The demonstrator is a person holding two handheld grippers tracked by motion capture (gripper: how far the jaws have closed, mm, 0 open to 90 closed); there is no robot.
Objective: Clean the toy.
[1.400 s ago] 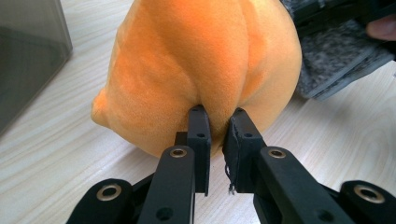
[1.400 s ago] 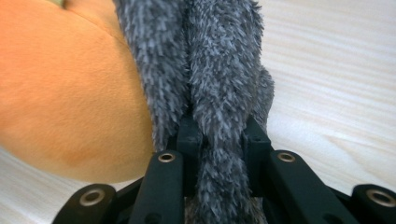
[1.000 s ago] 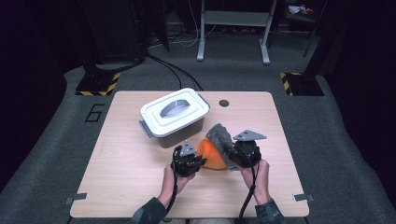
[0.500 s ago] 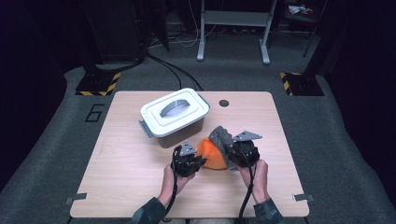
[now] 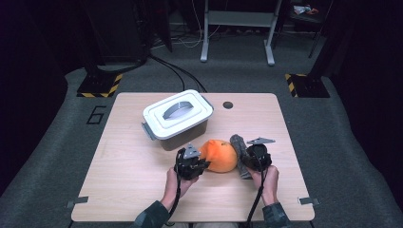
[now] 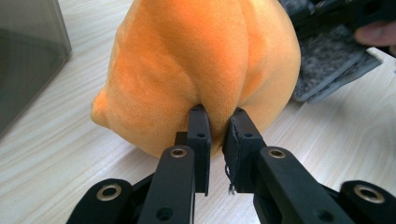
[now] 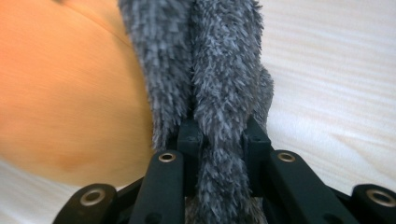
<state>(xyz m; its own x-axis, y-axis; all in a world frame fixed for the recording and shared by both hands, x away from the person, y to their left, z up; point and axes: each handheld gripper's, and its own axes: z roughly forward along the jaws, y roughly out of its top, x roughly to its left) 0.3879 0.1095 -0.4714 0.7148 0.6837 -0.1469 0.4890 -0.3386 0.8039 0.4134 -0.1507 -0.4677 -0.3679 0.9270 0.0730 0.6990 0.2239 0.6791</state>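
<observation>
Two grips: L gripper (image 5: 202,164) fingers pinch orange plush (image 5: 219,155) at centre frame; R gripper (image 5: 243,159) fingers clamp grey fuzzy piece (image 5: 238,154) just right of the plush, long axis running up-frame.

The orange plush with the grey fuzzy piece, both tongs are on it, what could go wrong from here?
1. The left tongs pinch only a small fold of the orange plush; a pull could slip them off.
2. The right tongs are shut on the grey fuzzy piece, which joins the plush. Pulling the hands apart may strain that join.
3. The lidded white bin stands just behind the plush; a swing could knock it.
</observation>
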